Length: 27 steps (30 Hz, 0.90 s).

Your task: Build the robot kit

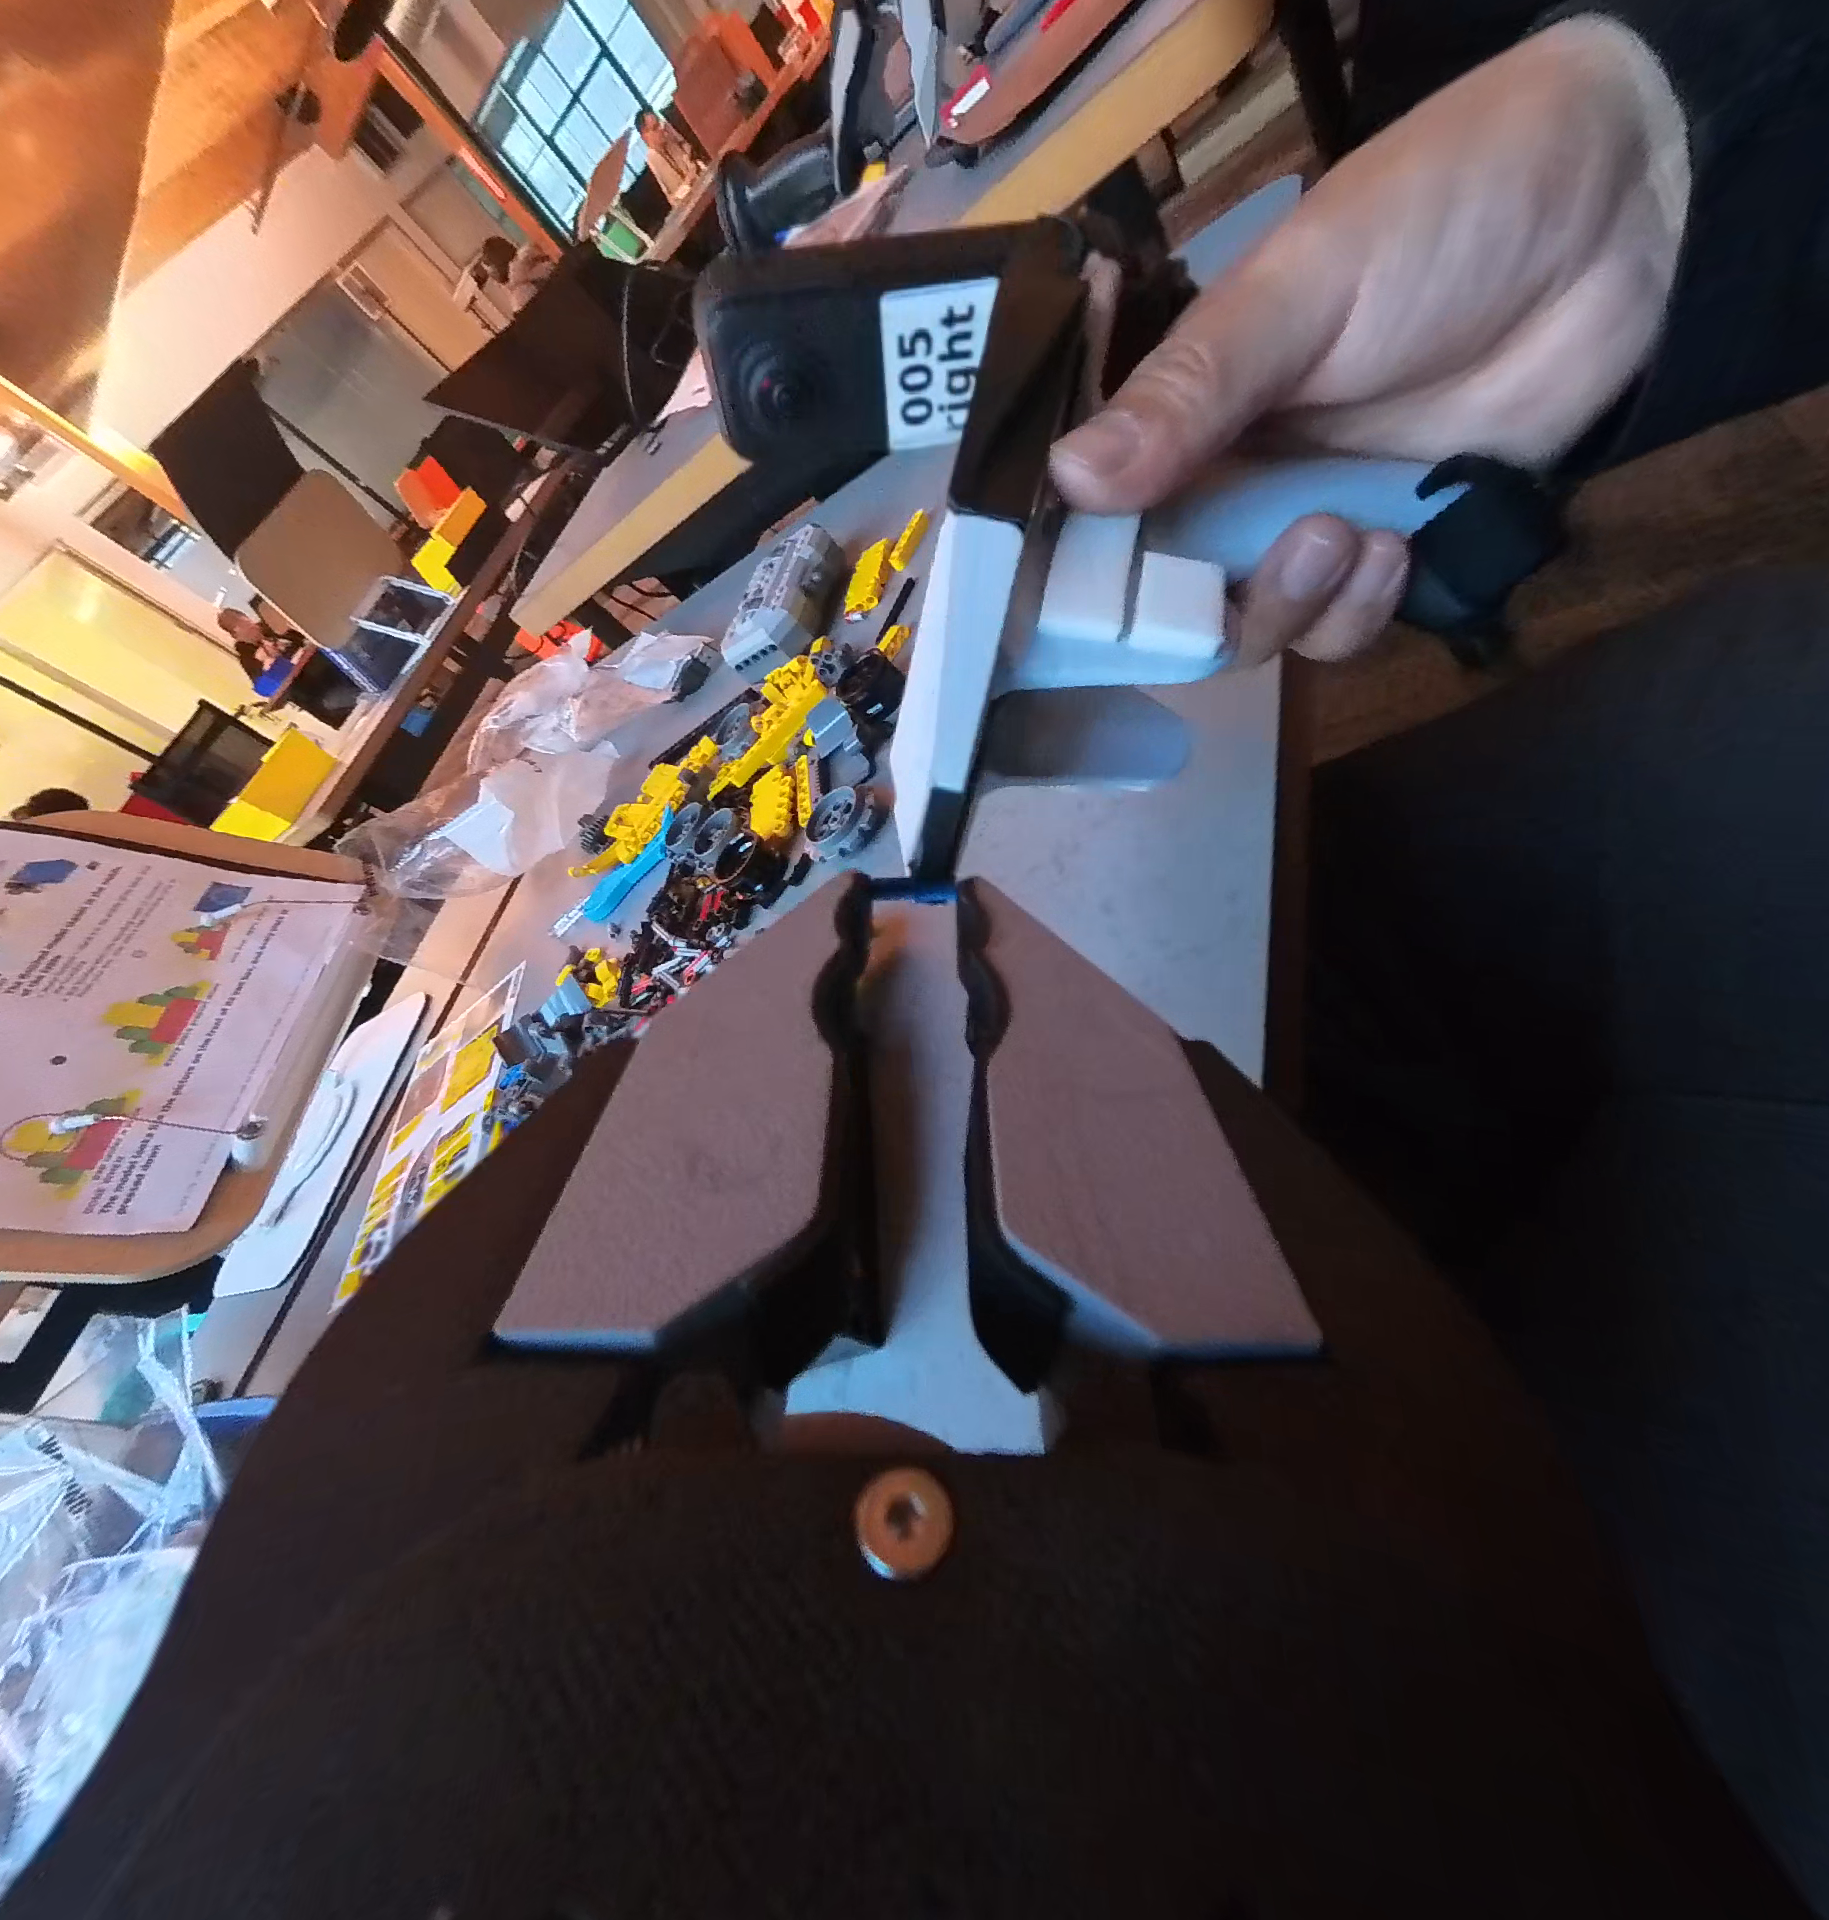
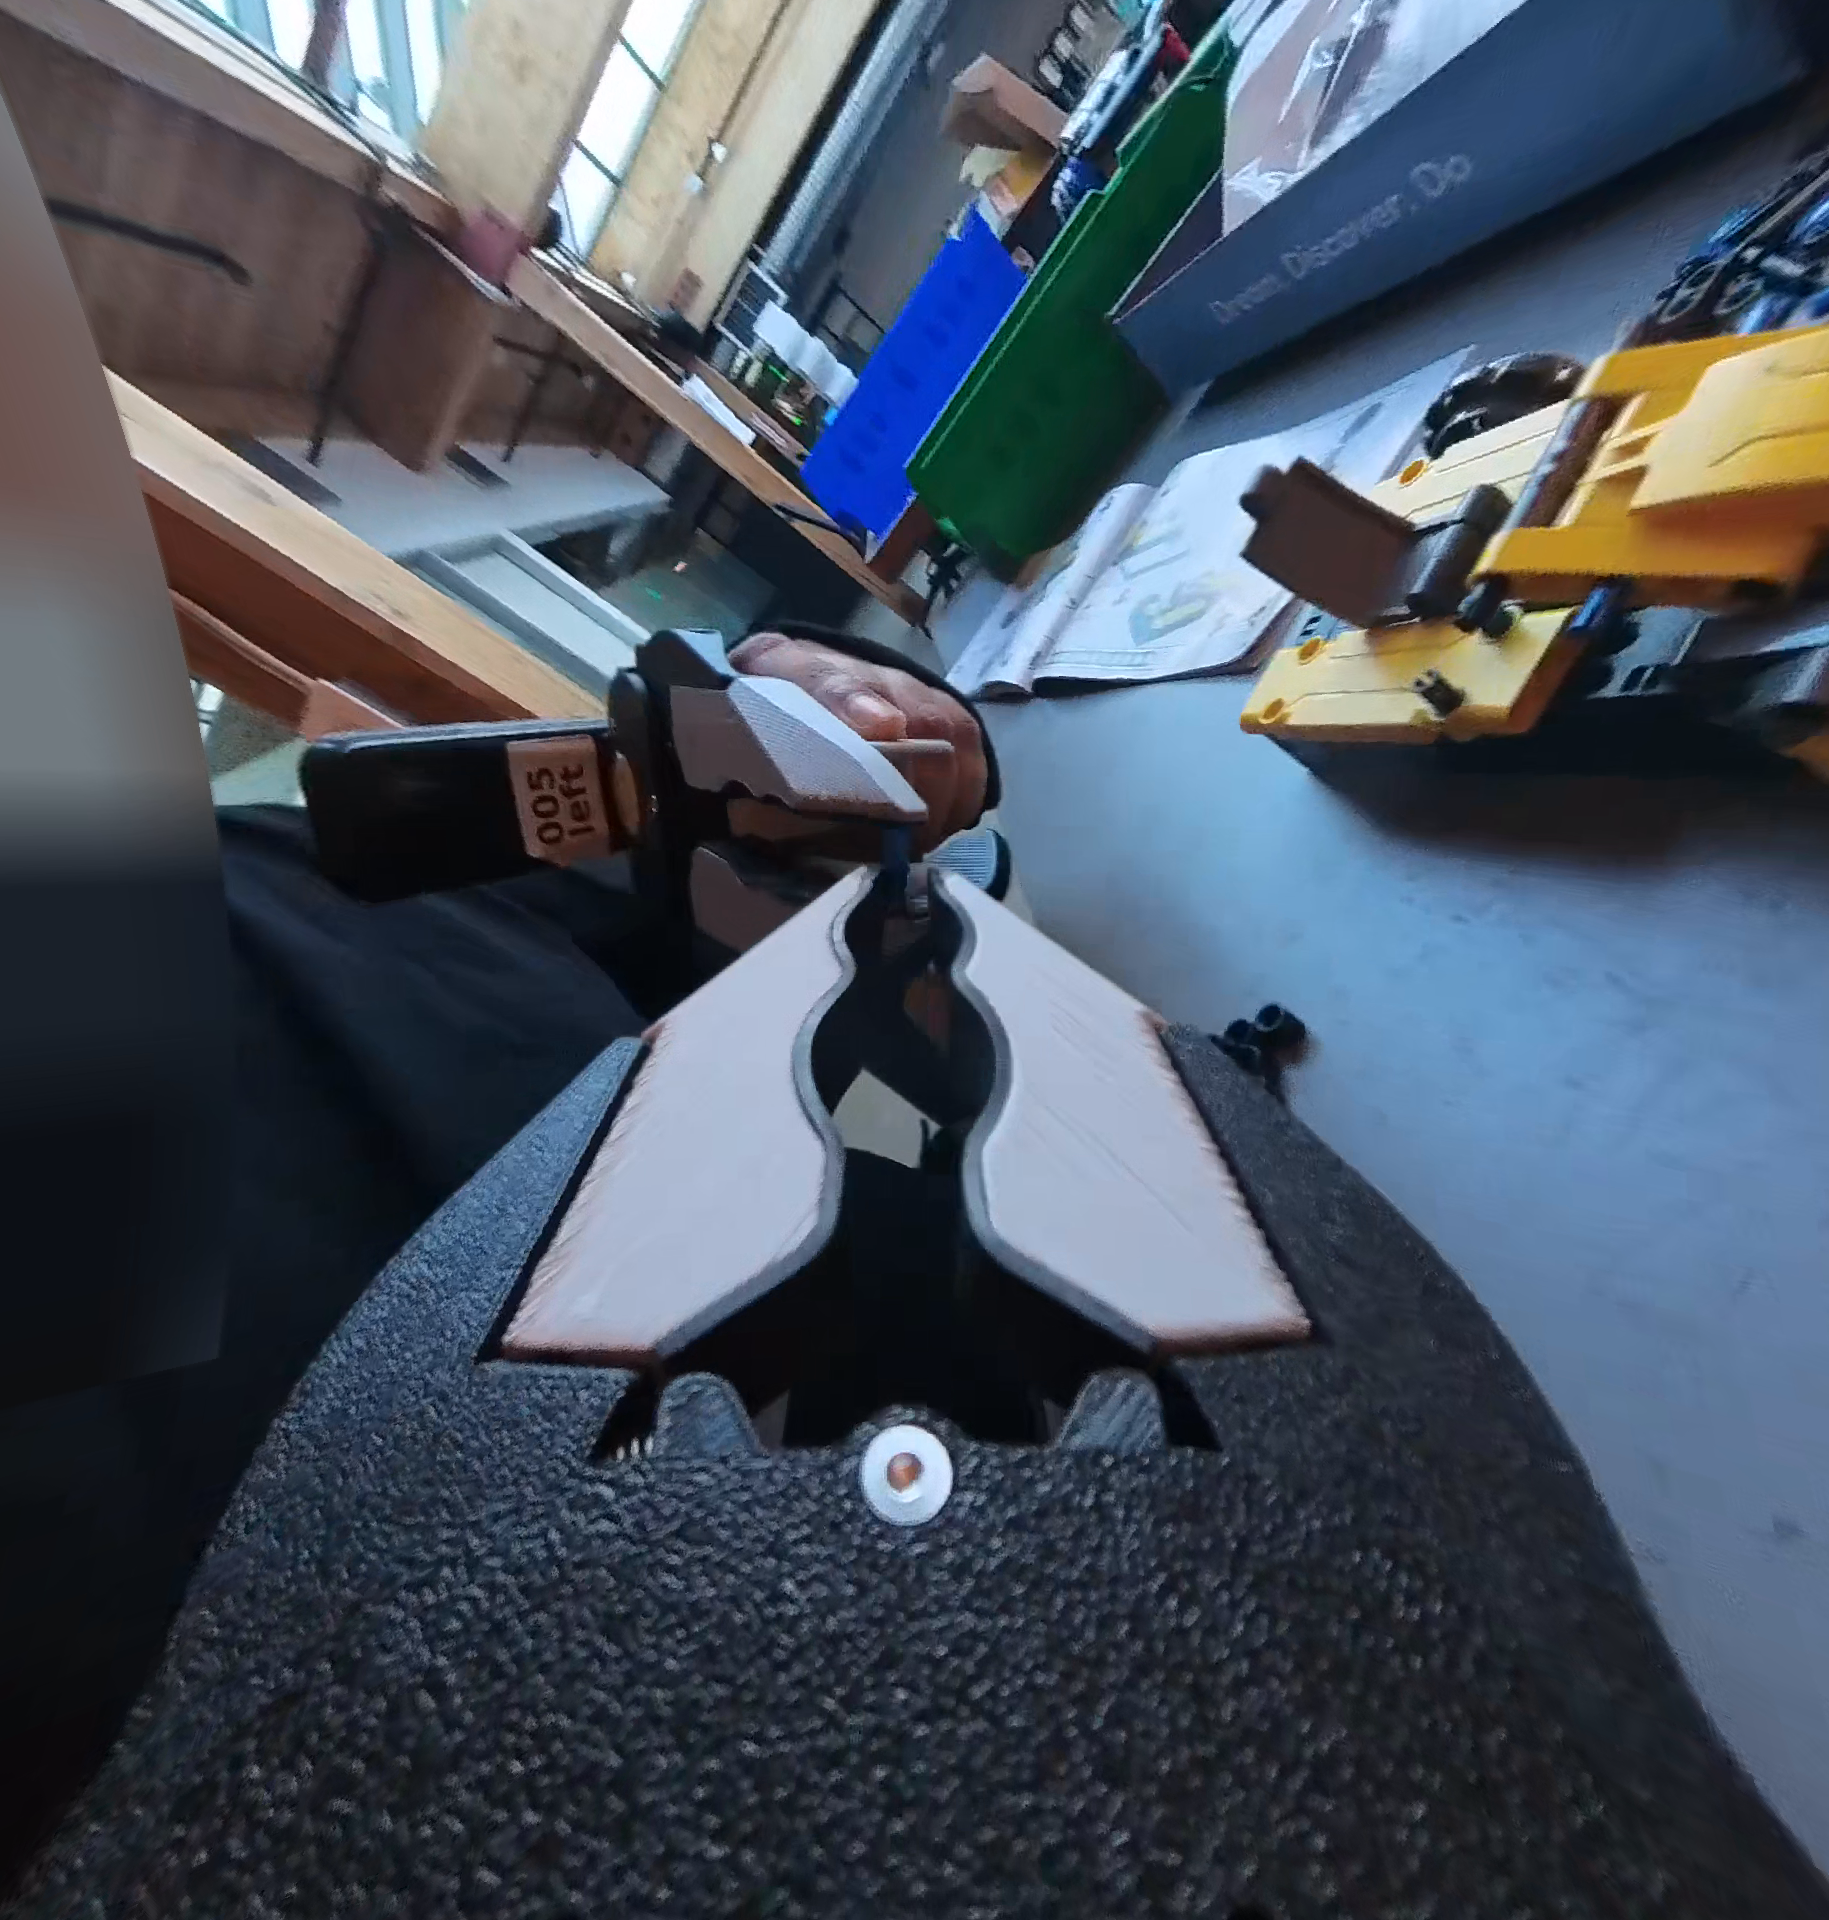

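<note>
Blue and small, a pin point(image 1: 912, 885) sits pinched at the tips of my left tool point(image 1: 915, 894); my right tool point(image 2: 905, 883) has its tips pressed onto the same pin point(image 2: 897, 847), the two tools meeting just above the near edge of the grey table point(image 1: 1128, 914). Left of the left tool lies a heap of yellow and black bricks point(image 1: 754, 779), with clear bags point(image 1: 536, 748) farther left. Right of the right tool stands a yellow model point(image 2: 1616, 540), an open booklet point(image 2: 1128, 592) behind it.
</note>
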### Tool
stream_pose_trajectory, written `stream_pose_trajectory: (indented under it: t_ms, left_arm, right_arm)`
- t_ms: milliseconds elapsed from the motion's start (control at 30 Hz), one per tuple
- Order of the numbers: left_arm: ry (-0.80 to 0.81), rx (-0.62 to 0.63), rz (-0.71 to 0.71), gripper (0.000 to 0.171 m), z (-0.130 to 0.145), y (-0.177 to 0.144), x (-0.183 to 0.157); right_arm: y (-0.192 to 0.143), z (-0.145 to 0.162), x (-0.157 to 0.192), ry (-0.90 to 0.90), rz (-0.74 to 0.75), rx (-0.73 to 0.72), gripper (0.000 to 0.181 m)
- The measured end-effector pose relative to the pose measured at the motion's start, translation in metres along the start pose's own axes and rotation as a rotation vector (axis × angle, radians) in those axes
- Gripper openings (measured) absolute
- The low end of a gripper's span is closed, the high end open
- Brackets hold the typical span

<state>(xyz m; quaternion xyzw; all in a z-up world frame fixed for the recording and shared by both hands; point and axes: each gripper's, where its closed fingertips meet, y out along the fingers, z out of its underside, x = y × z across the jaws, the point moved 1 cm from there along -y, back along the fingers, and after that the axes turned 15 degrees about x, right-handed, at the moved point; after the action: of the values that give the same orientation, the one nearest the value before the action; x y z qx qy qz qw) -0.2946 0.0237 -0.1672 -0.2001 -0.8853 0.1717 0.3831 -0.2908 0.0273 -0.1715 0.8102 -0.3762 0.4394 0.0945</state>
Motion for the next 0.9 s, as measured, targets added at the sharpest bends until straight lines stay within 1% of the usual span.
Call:
stream_pose_trajectory:
  t_ms: [67, 167, 233, 300, 400, 433, 533, 600, 633, 733, 767, 800, 900]
  left_arm:
    - [0.008, -0.006, 0.030, 0.013, 0.000, 0.001, -0.002]
    - [0.050, 0.000, 0.061, 0.013, 0.002, 0.002, -0.005]
    - [0.086, 0.001, 0.059, 0.013, 0.003, 0.003, -0.005]
    - [0.118, 0.006, 0.063, 0.013, 0.004, 0.004, -0.007]
    - [0.143, 0.016, 0.052, 0.013, 0.005, 0.005, -0.005]
    - [0.128, 0.019, 0.057, 0.013, 0.006, 0.005, -0.005]
    - [-0.003, 0.030, 0.097, 0.013, 0.007, 0.004, -0.002]
    - [-0.137, 0.049, 0.090, 0.025, 0.010, 0.004, 0.007]
    - [-0.222, 0.060, 0.102, 0.027, 0.012, 0.003, 0.010]
    - [-0.507, 0.053, 0.268, 0.023, 0.012, 0.002, 0.003]
    - [-0.578, 0.044, 0.328, 0.022, 0.010, 0.001, 0.000]
    - [-0.632, 0.028, 0.374, 0.021, 0.008, 0.000, -0.002]
    - [-0.754, -0.003, 0.416, 0.020, 0.008, 0.002, 0.004]
  right_arm:
    - [-0.002, -0.001, -0.001, -0.005, 0.003, 0.008, 0.012]
    - [-0.002, -0.001, -0.002, -0.002, 0.003, 0.026, 0.013]
    - [0.001, 0.001, -0.001, -0.002, -0.010, 0.047, 0.011]
    - [0.002, 0.000, -0.002, -0.003, -0.006, 0.035, 0.004]
    - [0.003, -0.001, -0.003, 0.016, -0.038, 0.006, 0.004]
    - [0.003, -0.002, -0.004, 0.031, -0.053, -0.009, 0.004]
    - [0.003, -0.005, -0.004, 0.045, -0.084, -0.057, 0.004]
    - [0.002, -0.009, -0.004, 0.033, -0.085, -0.097, 0.004]
    - [0.000, -0.012, -0.003, 0.024, -0.085, -0.120, 0.003]
    - [-0.002, -0.019, 0.000, -0.021, -0.081, -0.181, 0.003]
    - [-0.001, -0.021, 0.001, -0.041, -0.075, -0.190, 0.003]
    - [0.000, -0.021, 0.002, -0.060, -0.068, -0.193, 0.003]
    - [0.001, -0.023, 0.004, -0.115, -0.033, -0.219, 0.003]
